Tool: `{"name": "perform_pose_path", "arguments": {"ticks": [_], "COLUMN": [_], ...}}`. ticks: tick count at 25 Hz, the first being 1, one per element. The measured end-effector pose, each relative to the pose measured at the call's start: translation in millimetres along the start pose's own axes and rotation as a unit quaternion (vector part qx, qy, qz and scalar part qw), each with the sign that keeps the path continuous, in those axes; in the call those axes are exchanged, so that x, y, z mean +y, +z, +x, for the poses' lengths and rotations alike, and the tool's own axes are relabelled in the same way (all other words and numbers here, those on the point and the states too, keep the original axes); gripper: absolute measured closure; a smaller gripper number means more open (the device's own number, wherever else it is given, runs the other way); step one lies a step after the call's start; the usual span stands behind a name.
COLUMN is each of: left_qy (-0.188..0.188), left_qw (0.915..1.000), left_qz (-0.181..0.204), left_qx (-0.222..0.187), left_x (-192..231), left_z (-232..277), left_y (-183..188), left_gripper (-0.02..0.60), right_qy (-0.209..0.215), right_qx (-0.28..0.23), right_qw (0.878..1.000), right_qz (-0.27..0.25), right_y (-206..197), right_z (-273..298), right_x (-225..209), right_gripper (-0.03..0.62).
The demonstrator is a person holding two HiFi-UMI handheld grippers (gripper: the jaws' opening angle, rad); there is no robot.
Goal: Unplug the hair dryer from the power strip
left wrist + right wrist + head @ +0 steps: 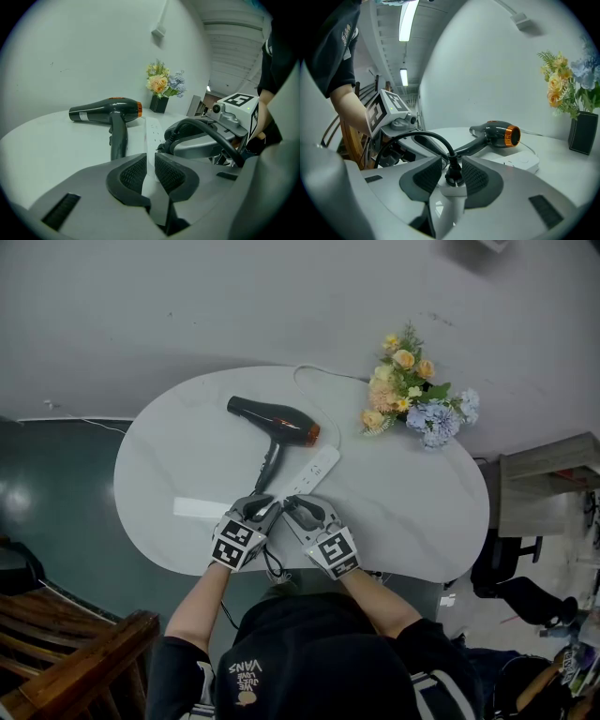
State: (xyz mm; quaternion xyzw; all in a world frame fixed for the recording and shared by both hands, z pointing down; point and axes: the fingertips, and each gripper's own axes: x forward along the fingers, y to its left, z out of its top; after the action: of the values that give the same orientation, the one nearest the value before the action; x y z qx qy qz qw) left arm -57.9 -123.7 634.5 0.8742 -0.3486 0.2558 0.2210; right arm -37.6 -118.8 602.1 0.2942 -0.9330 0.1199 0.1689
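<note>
A black hair dryer (272, 422) with an orange ring lies on the white oval table (412, 512). Its handle points toward me. Beside it runs a white power strip (314, 472), whose near end sits between my two grippers. In the left gripper view my left gripper (150, 161) is shut on that end of the power strip (152, 133), pads against its sides. In the right gripper view my right gripper (452, 164) is open, with the black plug (453, 174) upright in the strip between its pads. The dryer's cord (417, 137) arches left from the plug.
A bunch of artificial flowers (412, 390) in a dark vase stands at the table's far right. A thin white cable (314, 376) runs along the far edge. Wooden furniture (84, 652) stands at the lower left, a shelf (548, 474) at the right.
</note>
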Motion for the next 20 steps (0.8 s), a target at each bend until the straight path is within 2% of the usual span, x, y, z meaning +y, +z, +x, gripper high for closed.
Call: {"name": "perform_pose_path", "arguments": {"ticks": [4,8,20], "left_qy": [-0.009,-0.023,-0.027], "left_qw": [0.9998,0.9983,0.9975], "left_qz": [-0.017,-0.054,-0.065], "left_qx": [0.006,0.006,0.008], "left_x": [0.2,-1.8,-2.3], "left_z": [2.0,0.6,0.6], "left_y": [-0.6,0.3,1.4], "left_gripper": [0.519,0.523,0.528], "right_qy": [-0.004,-0.007,-0.011], "right_qx": [-0.002,-0.003,-0.006], "right_qw": [1.000,1.000,1.000], "right_qz": [0.001,0.001,-0.021], "right_y": [-0.8,-0.8,1.6], "right_z": [0.9,0.8,-0.1], "right_x": [-2.8,-4.7,-4.1], "right_gripper": [0.461,0.485,0.502]}}
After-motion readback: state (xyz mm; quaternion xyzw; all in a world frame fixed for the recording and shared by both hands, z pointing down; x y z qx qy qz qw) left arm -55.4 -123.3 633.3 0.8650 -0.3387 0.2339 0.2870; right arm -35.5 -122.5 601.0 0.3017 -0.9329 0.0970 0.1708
